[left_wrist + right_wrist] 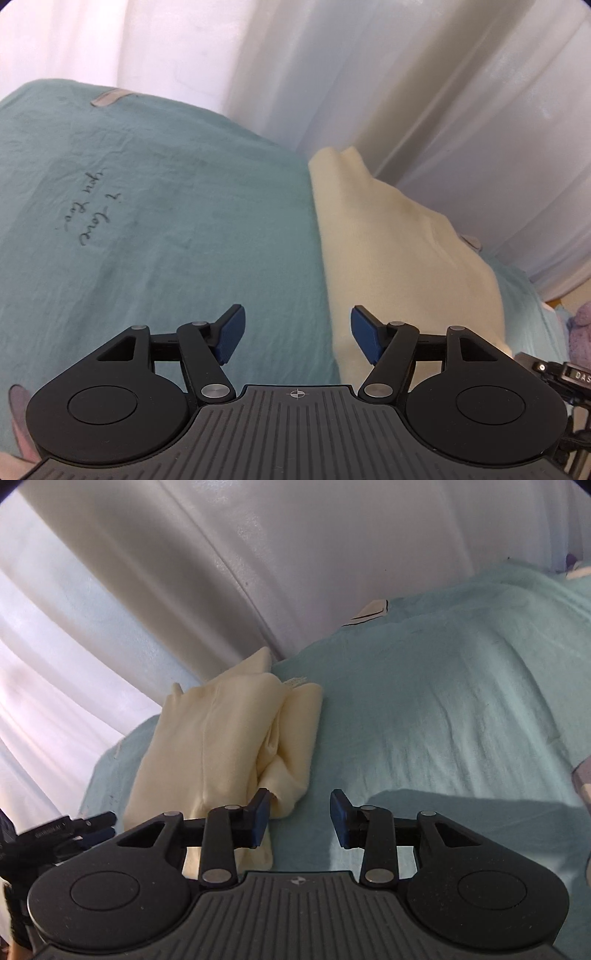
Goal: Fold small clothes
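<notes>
A cream garment point(399, 251) lies folded in a long narrow shape on the teal bedsheet point(166, 206). In the left wrist view it fills the right half, and my left gripper point(297, 334) is open and empty above its left edge. In the right wrist view the garment point(221, 746) lies to the left, with overlapping folds. My right gripper point(301, 818) is open and empty, its left finger point(258, 818) over the garment's near right corner. The left gripper's tool shows in the right wrist view point(62, 834) at the far left.
White curtains point(406, 92) hang behind the bed. The sheet has handwritten script point(90, 214) printed on it. A purple item point(581, 328) sits at the far right edge. A white tag point(367, 613) lies at the sheet's far edge.
</notes>
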